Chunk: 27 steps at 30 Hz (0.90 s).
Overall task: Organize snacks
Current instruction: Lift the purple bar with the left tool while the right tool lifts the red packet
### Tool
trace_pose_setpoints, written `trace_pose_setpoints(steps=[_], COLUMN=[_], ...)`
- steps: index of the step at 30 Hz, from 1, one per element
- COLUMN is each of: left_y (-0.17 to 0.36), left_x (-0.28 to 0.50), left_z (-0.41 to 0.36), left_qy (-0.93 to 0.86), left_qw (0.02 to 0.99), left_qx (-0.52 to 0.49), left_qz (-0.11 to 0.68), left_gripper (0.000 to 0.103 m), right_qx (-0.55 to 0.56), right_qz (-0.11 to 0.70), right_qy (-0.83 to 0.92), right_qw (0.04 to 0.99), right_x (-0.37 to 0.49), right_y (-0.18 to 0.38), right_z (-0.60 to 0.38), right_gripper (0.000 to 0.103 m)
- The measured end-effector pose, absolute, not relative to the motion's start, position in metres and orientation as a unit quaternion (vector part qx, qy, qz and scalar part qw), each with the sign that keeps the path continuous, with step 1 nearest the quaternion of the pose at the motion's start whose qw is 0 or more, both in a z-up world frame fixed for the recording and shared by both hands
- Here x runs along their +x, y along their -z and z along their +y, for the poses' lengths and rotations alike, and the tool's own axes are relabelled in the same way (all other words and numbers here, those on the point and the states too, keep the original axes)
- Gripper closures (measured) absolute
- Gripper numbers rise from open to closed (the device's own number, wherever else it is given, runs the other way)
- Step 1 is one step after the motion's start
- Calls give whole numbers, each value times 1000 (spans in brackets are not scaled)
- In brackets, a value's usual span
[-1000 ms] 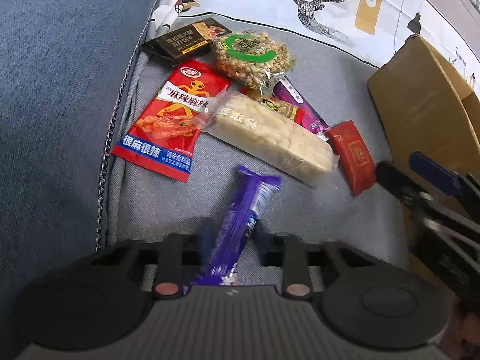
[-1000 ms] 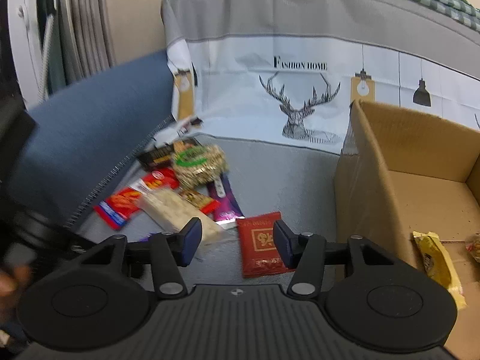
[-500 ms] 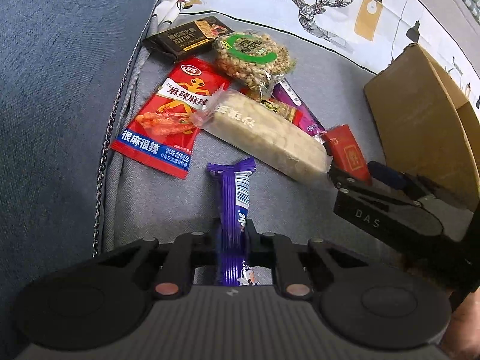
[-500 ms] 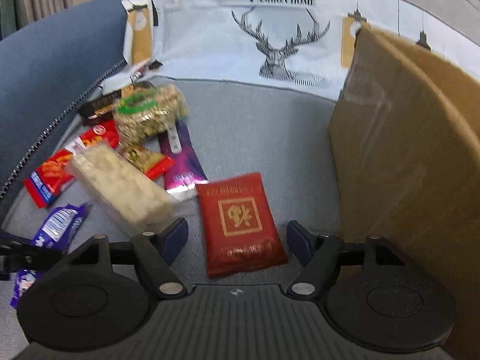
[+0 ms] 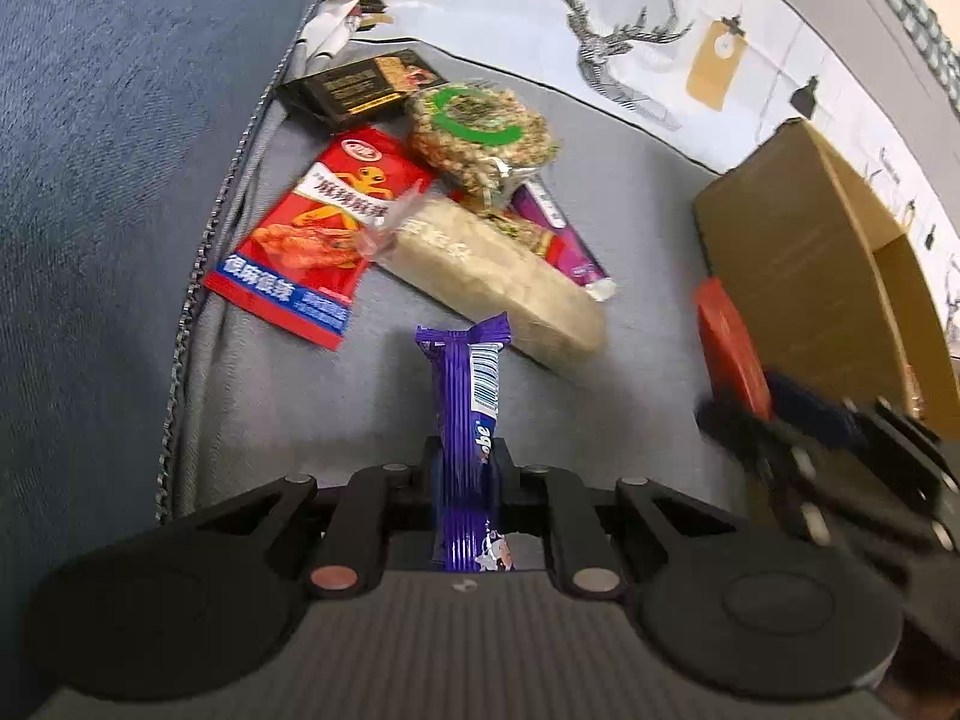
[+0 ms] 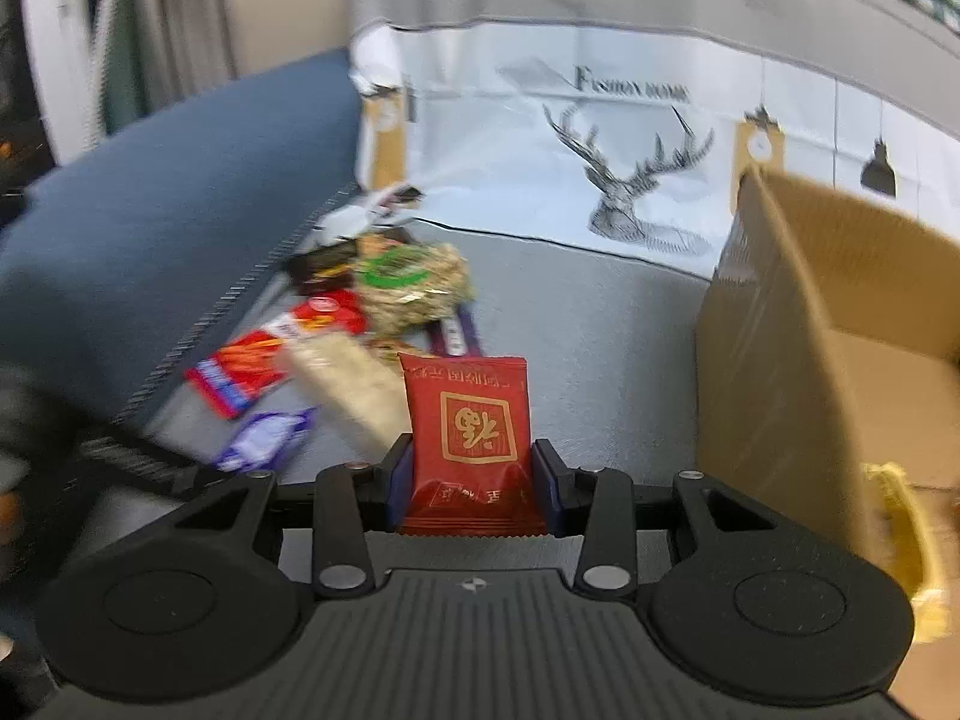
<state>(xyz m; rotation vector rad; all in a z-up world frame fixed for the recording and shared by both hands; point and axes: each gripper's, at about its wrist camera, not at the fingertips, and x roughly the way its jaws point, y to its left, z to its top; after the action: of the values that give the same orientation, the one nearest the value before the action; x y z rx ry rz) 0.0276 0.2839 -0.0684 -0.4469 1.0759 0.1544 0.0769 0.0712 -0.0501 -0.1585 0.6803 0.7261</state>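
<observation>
Two handheld grippers worked over a grey sofa seat (image 5: 630, 192) scattered with snacks, with a blue cushion (image 5: 108, 180) along its left edge and a white deer-print cloth (image 6: 600, 138) behind.

The left gripper (image 5: 468, 468) pointed steeply down, its fingers nearly closed and pinching a slim purple snack bar (image 5: 468, 408). The bar stood on edge between them, its far end with a barcode reaching out toward the snack pile.

The right gripper (image 6: 471, 480) had its fingers closing around a small red packet (image 6: 471, 438) with a gold square emblem. The blue pads sat against both sides of the packet, which rose upright between them. In the left wrist view this gripper appeared blurred at the right edge, beside the box.

On the seat beyond lay the remaining snacks, bunched together: a large red spicy-snack pouch (image 5: 318, 240) with a blue band, a long pale rice-cake bar (image 5: 492, 276) lying partly over it, a round clear bag of mixed grains with a green ring (image 5: 480, 132), a black packet (image 5: 360, 87) at the back, and a purple wrapper (image 5: 564, 240) tucked beneath the others.

An open cardboard box (image 6: 798, 360) stood to the right of the pile on the seat. A yellow packet (image 6: 906, 534) lay inside it, partly seen.
</observation>
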Motion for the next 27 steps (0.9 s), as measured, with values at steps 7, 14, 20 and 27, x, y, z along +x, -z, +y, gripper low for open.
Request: trace_pose_setpoints(steps=[7, 14, 20, 27], left_y=[56, 63, 81, 84], left_x=[17, 17, 26, 30], left_z=[268, 249, 256, 250], left_qy=[-63, -63, -77, -72], left_qw=[832, 828, 805, 804], left_qx=[-255, -226, -227, -213], left_qz=[489, 510, 543, 551], left_gripper=[88, 88, 86, 82], right_qx=[-110, -91, -98, -103], right_qz=[328, 376, 396, 396], right_qy=[-379, -357, -369, -382], right_qw=[858, 850, 835, 829], right_x=[17, 4, 13, 18], right_y=[30, 78, 98, 102], right_z=[35, 27, 26, 33], right_gripper=[61, 60, 51, 45])
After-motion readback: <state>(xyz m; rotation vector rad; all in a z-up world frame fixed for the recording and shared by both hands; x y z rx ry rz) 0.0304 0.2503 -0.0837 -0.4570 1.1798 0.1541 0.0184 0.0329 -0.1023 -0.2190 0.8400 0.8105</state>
